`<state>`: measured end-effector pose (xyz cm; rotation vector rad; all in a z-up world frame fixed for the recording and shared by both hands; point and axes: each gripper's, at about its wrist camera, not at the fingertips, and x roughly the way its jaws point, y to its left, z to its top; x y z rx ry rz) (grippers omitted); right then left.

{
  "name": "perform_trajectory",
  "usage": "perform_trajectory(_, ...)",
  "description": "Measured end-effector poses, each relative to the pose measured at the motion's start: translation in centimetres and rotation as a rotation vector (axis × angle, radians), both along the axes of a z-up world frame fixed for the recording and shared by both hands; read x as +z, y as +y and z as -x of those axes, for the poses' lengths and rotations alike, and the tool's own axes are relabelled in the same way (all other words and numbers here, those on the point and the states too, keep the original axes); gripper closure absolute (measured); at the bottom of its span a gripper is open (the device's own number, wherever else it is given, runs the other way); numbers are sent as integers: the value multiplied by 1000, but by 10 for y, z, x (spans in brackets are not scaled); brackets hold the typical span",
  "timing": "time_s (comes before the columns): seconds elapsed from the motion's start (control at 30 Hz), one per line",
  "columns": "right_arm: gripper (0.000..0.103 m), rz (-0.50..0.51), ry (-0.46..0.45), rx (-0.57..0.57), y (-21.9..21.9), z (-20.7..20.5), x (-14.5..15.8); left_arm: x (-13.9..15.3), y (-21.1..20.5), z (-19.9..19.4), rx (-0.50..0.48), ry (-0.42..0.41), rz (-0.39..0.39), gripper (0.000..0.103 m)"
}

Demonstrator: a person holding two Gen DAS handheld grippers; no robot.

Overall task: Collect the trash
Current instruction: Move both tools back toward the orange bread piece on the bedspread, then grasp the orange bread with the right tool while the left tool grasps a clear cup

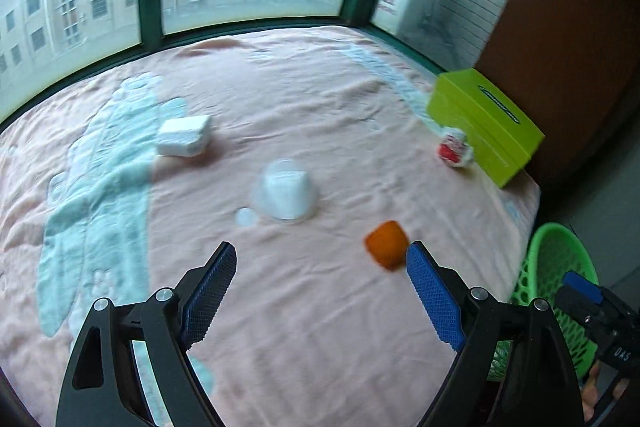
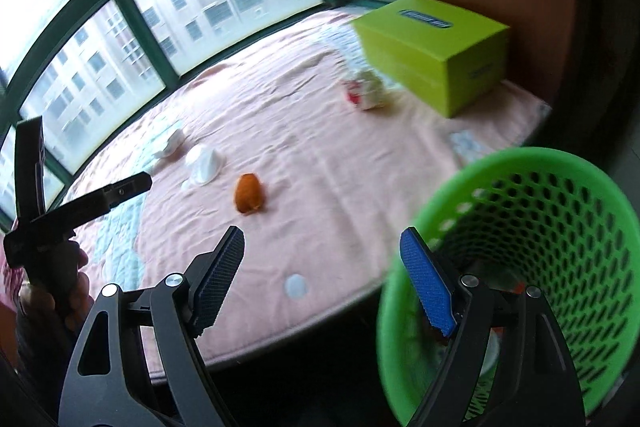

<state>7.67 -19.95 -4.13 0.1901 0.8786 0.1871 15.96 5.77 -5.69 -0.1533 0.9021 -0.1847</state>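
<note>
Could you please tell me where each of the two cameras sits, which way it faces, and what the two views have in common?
Left wrist: sits on the left gripper, looking down across the pink bedspread toward the windows; its own open fingers and part of the right gripper show.
Right wrist: sits on the right gripper, at the bed's edge above the green basket; its open fingers, the left gripper and the hand holding it show.
Shared: orange scrap, white cup, lime tissue box, basket.

The green basket (image 2: 532, 259) has its bottom hidden behind the right hand-held gripper (image 2: 322, 277).
</note>
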Motion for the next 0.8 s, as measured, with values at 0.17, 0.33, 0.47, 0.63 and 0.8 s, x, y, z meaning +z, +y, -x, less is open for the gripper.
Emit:
perform_trajectory(0.17, 23, 9, 20, 52, 27, -18, -11, -4, 18, -2, 32, 12, 3, 19)
perform_trajectory(0.33, 23, 30, 42, 101, 53, -37, -23, -12, 29, -6, 52, 27, 5, 19)
perform_trajectory(0.47, 25, 53, 56, 128, 71, -53, -34, -19, 36, -13, 66, 42, 8, 19)
perform_trajectory(0.63, 33, 78, 71, 155, 89, -74, -48, -26, 49, -21, 85, 54, 10, 19)
perform_trajectory(0.8, 41, 87, 100, 173, 99, -91, -63, -31, 62, -29, 107, 66, 10, 19)
